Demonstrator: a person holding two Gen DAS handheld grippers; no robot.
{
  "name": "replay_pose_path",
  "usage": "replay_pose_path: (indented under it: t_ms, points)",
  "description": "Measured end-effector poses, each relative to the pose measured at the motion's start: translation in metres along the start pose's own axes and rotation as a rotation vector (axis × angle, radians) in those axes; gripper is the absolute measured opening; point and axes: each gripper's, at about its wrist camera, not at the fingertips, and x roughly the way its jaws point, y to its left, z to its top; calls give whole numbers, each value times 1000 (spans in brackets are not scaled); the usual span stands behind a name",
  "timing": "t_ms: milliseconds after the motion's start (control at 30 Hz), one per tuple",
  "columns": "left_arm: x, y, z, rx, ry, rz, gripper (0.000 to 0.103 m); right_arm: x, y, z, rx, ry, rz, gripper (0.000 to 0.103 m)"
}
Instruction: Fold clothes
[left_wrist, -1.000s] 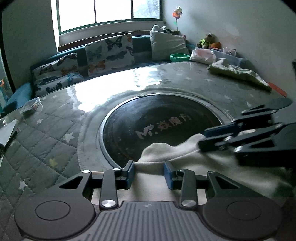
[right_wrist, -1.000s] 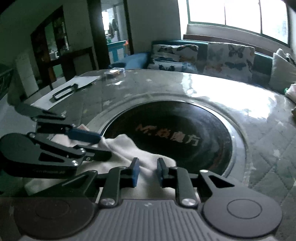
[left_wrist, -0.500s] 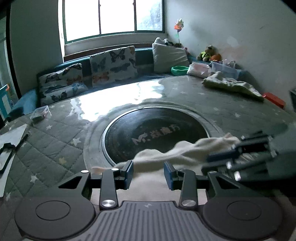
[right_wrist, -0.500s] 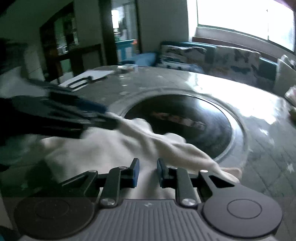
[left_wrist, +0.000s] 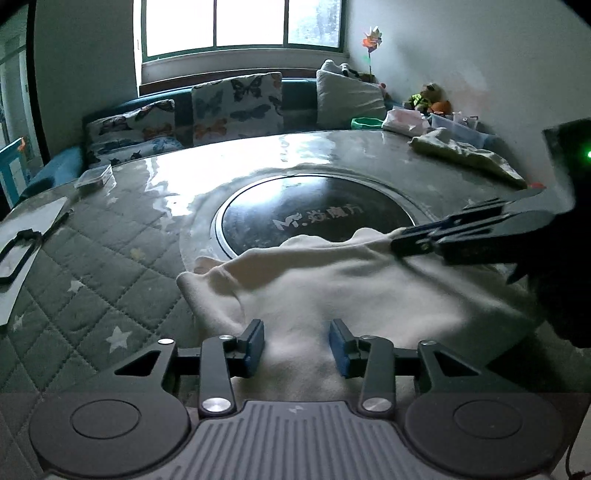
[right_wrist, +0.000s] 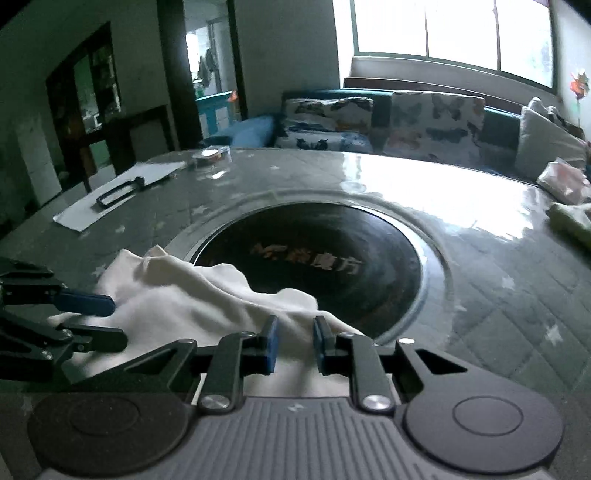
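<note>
A cream garment (left_wrist: 332, 280) lies crumpled on the table's near side, partly over the round dark inset (left_wrist: 314, 218). My left gripper (left_wrist: 297, 347) hovers over the garment's near edge. Its jaws are opening, and the cloth lies under the gap without being pinched. In the right wrist view the left gripper (right_wrist: 118, 321) shows at the left with its fingers apart. My right gripper (right_wrist: 294, 343) is shut on a bunched fold of the garment (right_wrist: 192, 302). The left wrist view shows the right gripper (left_wrist: 399, 242) holding the cloth's far right edge, slightly lifted.
A yellowish garment (left_wrist: 465, 155) lies at the table's back right. A sheet of paper with a black clip (left_wrist: 22, 243) and a small clear box (left_wrist: 94, 177) sit at the left. A sofa with butterfly cushions (left_wrist: 236, 107) runs behind the quilted table (left_wrist: 92, 280).
The left gripper has drawn back and its jaws have widened off the cloth. The garment now lies spread out wider. The right gripper has kept its grip on the garment's edge.
</note>
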Motion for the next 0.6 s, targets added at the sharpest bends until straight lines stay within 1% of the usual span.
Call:
replay_pose_path:
  t_ms: [100, 200, 267, 333, 500, 600]
  points:
    - [-1, 6, 1, -18, -2, 3, 45, 14, -2, 1, -5, 15, -17, 18]
    - [-4, 11, 5, -26, -17, 22, 47, 11, -8, 6, 26, 11, -26, 18]
    - [-6, 14, 7, -44, -20, 22, 47, 1, -11, 6, 15, 1, -26, 18]
    - [-10, 12, 7, -35, -31, 30, 45, -12, -12, 3, -5, -4, -19, 18]
    - [-21, -8, 2, 38, -60, 4, 45, -48, -8, -14, -70, 17, -10, 18]
    - [-16, -12, -5, 65, -35, 16, 45, -58, -5, -28, -101, 28, -16, 18]
